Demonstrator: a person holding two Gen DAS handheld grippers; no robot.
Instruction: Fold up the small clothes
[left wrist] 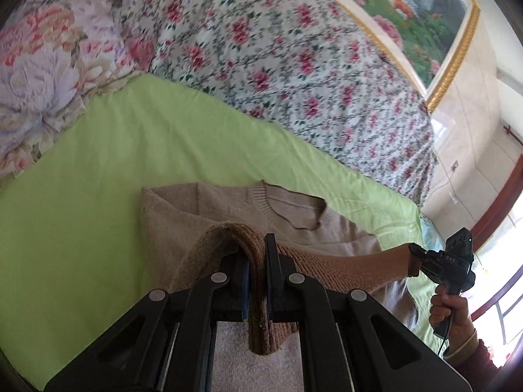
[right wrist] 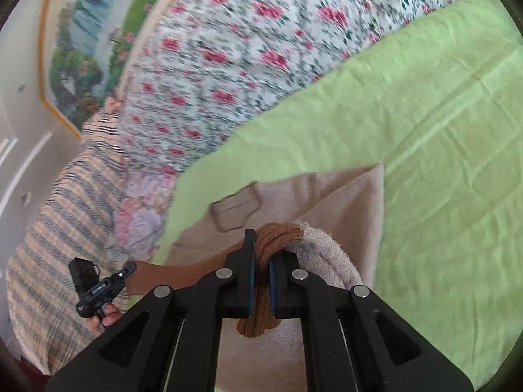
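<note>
Between both jaws, sweater hem

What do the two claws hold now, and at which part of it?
Both hold the beige sweater by its brown ribbed hem: the left claw and the right claw each pinch one end, and the hem stretches between them.

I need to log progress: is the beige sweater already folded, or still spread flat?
Partly folded. The beige sweater lies on the green sheet while both grippers lift its brown ribbed hem over it.
</note>
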